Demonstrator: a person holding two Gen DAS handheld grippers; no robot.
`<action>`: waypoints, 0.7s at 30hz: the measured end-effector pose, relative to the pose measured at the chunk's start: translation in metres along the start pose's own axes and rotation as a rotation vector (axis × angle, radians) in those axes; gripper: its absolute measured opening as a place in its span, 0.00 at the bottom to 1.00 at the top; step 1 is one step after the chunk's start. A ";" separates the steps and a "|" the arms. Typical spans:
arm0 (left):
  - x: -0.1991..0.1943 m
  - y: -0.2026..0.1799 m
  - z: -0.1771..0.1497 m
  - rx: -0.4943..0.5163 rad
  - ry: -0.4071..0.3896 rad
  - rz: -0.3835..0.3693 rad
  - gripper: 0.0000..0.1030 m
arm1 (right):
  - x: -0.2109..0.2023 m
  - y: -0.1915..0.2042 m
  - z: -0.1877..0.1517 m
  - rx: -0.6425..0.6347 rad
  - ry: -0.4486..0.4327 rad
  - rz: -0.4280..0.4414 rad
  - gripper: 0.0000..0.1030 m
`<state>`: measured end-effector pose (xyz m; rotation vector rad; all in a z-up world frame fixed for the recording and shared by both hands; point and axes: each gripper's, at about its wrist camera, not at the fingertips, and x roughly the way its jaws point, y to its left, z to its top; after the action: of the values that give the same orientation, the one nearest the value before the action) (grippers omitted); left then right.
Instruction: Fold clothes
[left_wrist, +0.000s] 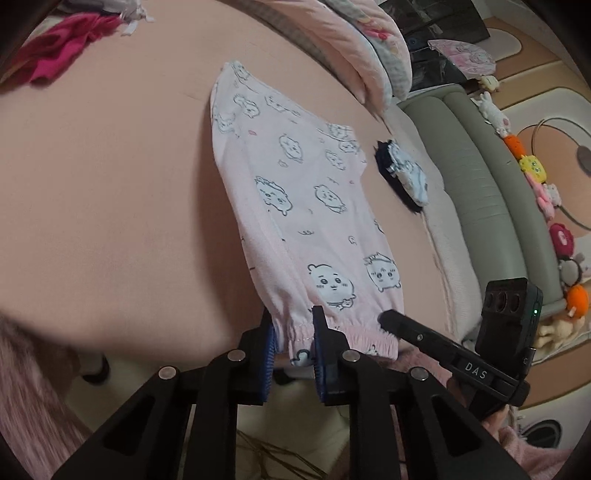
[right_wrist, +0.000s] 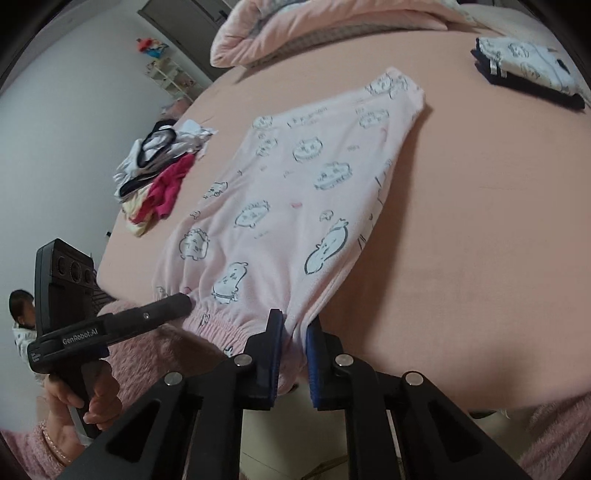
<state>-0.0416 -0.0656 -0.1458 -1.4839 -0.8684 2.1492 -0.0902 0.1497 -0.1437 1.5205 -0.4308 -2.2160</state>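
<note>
Left gripper and right gripper each pinch the pink pants at the elastic hem, holding it taut for a fold on the bed.

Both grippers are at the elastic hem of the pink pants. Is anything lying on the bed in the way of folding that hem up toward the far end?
Nothing visible. The pink pants lie flat and bare; the folded garment and the clothes pile lie off to either side on the bed, apart from them.
</note>
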 end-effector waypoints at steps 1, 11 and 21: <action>0.000 0.001 -0.007 -0.011 0.011 -0.012 0.15 | -0.001 -0.002 -0.004 0.005 0.007 0.003 0.10; 0.016 0.004 -0.011 -0.056 0.039 -0.104 0.15 | -0.019 -0.017 -0.034 0.054 0.062 0.039 0.10; 0.033 -0.025 0.110 0.051 -0.033 -0.138 0.15 | -0.029 -0.010 0.091 -0.029 -0.066 0.044 0.11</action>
<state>-0.1564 -0.0568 -0.1244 -1.3275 -0.8938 2.0839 -0.1676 0.1742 -0.0931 1.4125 -0.4462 -2.2338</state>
